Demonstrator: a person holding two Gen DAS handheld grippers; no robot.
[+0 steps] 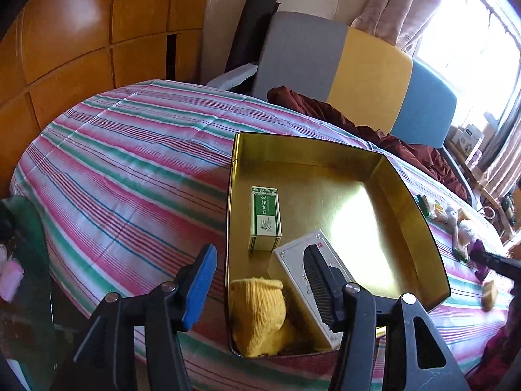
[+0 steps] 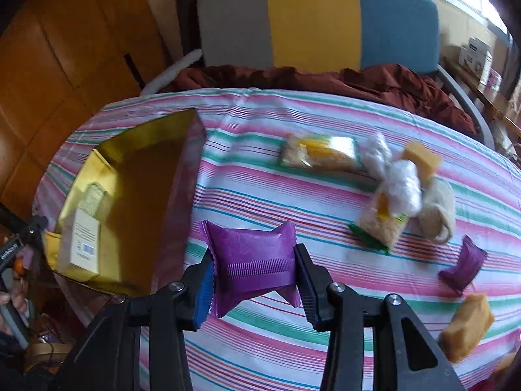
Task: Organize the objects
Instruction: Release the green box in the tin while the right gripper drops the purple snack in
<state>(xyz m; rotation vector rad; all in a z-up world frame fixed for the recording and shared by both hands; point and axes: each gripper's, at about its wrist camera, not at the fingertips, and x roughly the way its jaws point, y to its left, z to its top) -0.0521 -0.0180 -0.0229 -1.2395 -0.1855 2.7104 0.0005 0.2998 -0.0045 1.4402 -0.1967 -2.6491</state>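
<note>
An open gold tin [image 1: 413, 202] stands on the striped tablecloth [image 1: 130, 169]. In it lie a green box [image 1: 264, 218], a white box [image 1: 309, 280] and a yellow knitted sock [image 1: 260, 316] in the near corner. My left gripper [image 1: 260, 285] hangs open just above that corner; neither pad touches the sock. In the right wrist view my right gripper [image 2: 255, 270] is shut on a purple packet [image 2: 250, 247], held above the cloth to the right of the gold tin [image 2: 136, 137].
Loose on the cloth at the right are snack packets [image 2: 319, 153], yellow sponge blocks [image 2: 465, 325], another purple packet [image 2: 462, 264] and a white wrapped bundle [image 2: 403, 182]. Behind the table stands a grey, yellow and blue chair [image 2: 312, 19] with a maroon cloth [image 2: 390, 84]; a wooden cabinet [image 1: 81, 32] is at the left.
</note>
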